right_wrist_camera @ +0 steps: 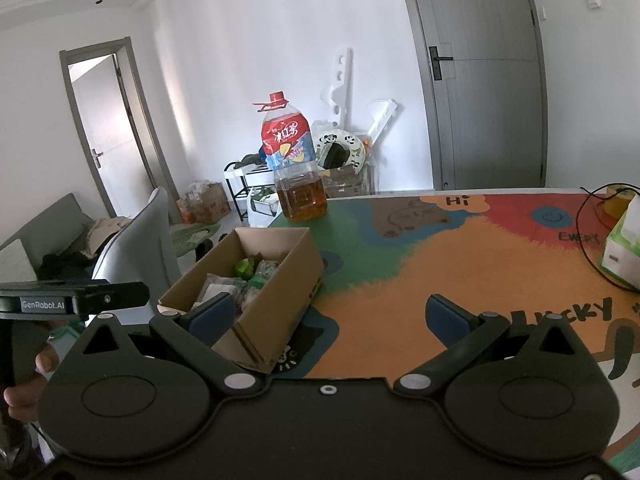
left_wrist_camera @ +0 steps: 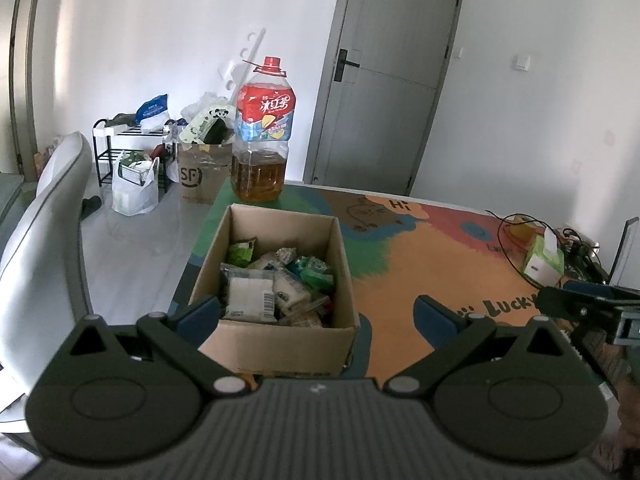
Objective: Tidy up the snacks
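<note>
The left gripper [left_wrist_camera: 316, 312] hangs just above the near edge of the open cardboard box [left_wrist_camera: 280, 344], its blue-padded fingers [left_wrist_camera: 198, 318] spread wide and empty, one on either side of the box. The snack packets [left_wrist_camera: 276, 284] lie heaped inside the box, which stands on the colourful surface [left_wrist_camera: 420, 264] before a large iced-tea bottle [left_wrist_camera: 262, 132]. The right gripper [right_wrist_camera: 330, 318] is likewise wide apart, gripping nothing, over the surface beside the box.

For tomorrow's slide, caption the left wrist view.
Open left gripper poised over a cardboard box of snack packets, bottle behind.
</note>
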`<state>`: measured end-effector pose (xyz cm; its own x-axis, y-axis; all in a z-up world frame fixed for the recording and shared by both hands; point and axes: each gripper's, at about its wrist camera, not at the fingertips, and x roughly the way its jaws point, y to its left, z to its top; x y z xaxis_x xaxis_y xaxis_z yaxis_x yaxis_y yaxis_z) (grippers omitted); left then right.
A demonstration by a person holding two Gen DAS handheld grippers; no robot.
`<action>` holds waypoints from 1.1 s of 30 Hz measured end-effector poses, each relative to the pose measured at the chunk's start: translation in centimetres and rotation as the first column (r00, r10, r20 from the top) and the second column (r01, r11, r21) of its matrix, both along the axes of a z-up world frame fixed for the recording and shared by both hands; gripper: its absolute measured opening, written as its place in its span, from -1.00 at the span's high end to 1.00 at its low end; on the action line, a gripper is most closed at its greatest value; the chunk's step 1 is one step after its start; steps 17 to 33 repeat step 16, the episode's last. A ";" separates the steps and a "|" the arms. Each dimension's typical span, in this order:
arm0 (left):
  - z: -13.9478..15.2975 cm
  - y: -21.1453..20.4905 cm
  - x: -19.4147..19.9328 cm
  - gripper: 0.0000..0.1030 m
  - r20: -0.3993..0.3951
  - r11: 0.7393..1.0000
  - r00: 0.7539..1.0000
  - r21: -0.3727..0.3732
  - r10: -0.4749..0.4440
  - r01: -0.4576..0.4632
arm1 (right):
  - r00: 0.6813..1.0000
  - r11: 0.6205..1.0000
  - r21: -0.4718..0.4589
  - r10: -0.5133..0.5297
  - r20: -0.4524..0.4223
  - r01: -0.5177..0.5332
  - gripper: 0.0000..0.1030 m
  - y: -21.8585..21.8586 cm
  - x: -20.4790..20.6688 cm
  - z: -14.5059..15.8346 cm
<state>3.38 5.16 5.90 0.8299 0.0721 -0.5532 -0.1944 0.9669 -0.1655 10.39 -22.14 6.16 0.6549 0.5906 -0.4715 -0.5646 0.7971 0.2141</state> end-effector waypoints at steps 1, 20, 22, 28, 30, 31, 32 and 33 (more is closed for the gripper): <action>0.0 0.0 0.0 -0.99 0.000 1.000 1.000 0.000 0.001 -0.001 | 1.000 1.000 0.000 0.000 0.001 0.000 -1.00 0.0 0.0 0.0; -0.1 0.1 0.1 -0.99 0.001 1.000 1.000 0.000 0.008 -0.008 | 1.000 1.000 0.003 -0.006 -0.006 0.006 -1.00 0.0 0.1 0.0; -0.1 0.1 0.1 -0.99 0.001 1.000 1.000 0.000 0.008 -0.008 | 1.000 1.000 0.003 -0.006 -0.006 0.006 -1.00 0.0 0.1 0.0; -0.1 0.1 0.1 -0.99 0.001 1.000 1.000 0.000 0.008 -0.008 | 1.000 1.000 0.003 -0.006 -0.006 0.006 -1.00 0.0 0.1 0.0; -0.1 0.1 0.1 -0.99 0.001 1.000 1.000 0.000 0.008 -0.008 | 1.000 1.000 0.003 -0.006 -0.006 0.006 -1.00 0.0 0.1 0.0; -0.1 0.1 0.1 -0.99 0.001 1.000 1.000 0.000 0.008 -0.008 | 1.000 1.000 0.003 -0.006 -0.006 0.006 -1.00 0.0 0.1 0.0; -0.1 0.1 0.1 -0.99 0.001 1.000 1.000 0.000 0.008 -0.008 | 1.000 1.000 0.003 -0.006 -0.006 0.006 -1.00 0.0 0.1 0.0; -0.1 0.1 0.1 -0.99 0.001 1.000 1.000 0.000 0.008 -0.008 | 1.000 1.000 0.003 -0.006 -0.006 0.006 -1.00 0.0 0.1 0.0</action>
